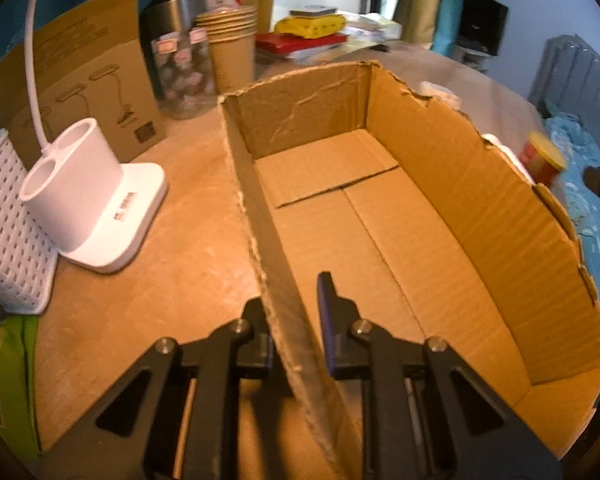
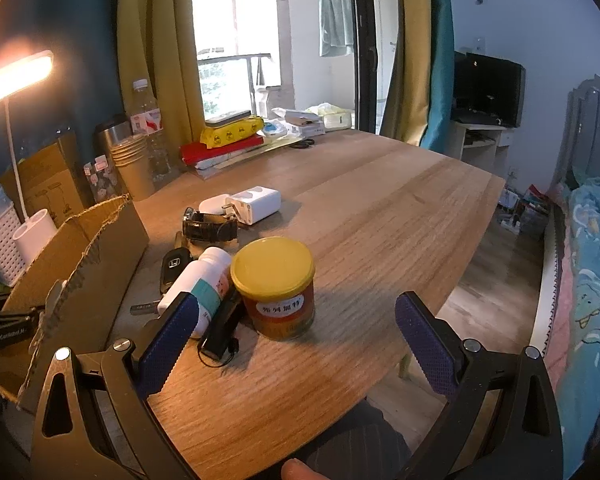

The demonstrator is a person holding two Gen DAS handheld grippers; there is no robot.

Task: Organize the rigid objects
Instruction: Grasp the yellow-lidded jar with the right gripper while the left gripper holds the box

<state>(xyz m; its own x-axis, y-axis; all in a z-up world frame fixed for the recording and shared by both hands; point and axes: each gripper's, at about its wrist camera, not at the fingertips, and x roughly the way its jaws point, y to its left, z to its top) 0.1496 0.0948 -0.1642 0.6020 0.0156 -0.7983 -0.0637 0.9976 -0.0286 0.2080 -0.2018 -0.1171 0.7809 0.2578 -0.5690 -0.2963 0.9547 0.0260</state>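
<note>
My left gripper (image 1: 294, 314) is shut on the left wall of an open cardboard box (image 1: 440, 184), one finger outside and one inside. Nothing lies in the box. In the right wrist view my right gripper (image 2: 296, 306) stands open just above the table, with a yellow-lidded jar (image 2: 274, 276) a little ahead between its fingers, untouched. Left of the jar lie a white pill bottle (image 2: 198, 280), a small black device (image 2: 222, 320), a car key (image 2: 174, 266), a black watch (image 2: 210, 226) and a white charger (image 2: 256, 202). The box (image 2: 80, 264) stands left of them.
A white desk lamp with a pen holder (image 1: 76, 192), a white woven basket (image 1: 8, 240), a flat cardboard package (image 1: 84, 68), paper cups (image 1: 232, 48) and a glass jar (image 1: 184, 76) stand left of and behind the box. Books and a yellow pack (image 2: 232, 134) sit at the table's far end.
</note>
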